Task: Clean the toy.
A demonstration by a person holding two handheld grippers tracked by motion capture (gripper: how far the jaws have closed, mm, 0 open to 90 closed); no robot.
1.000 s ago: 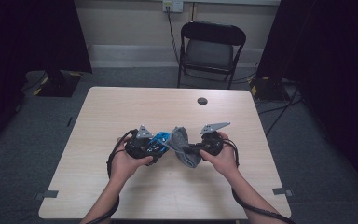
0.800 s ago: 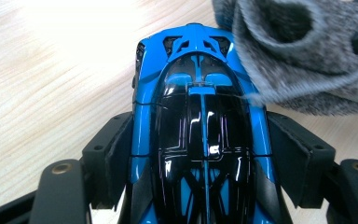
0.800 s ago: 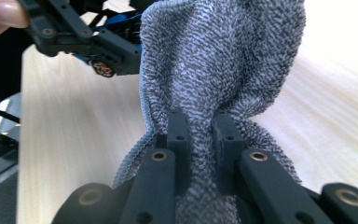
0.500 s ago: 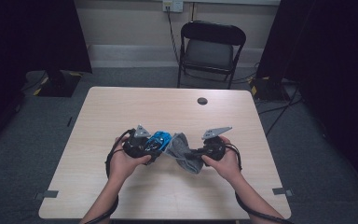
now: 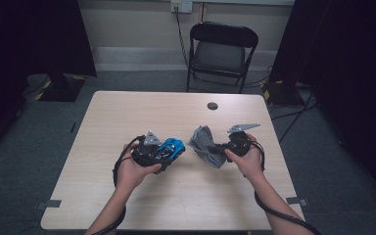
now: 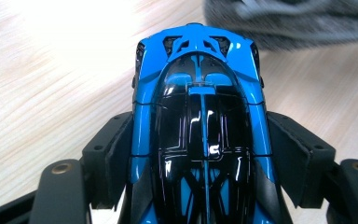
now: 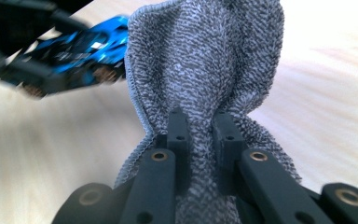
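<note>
The toy car (image 6: 200, 135) is bright blue with a glossy black roof and a thin blue stripe down the middle. The cloth (image 7: 205, 70) is a speckled grey, kinda salt-and-pepper terry. Both grippers (image 5: 149, 152) (image 5: 225, 147) are black with grey plates. The table (image 5: 127, 112) is pale wood grain, with a small black dot (image 5: 212, 105) near its far edge.

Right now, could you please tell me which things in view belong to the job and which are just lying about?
In the job: blue toy car, clamped in the left gripper; grey cloth, pinched in the right gripper.
Lying about: small black disc on the table; folding chair behind it.
</note>
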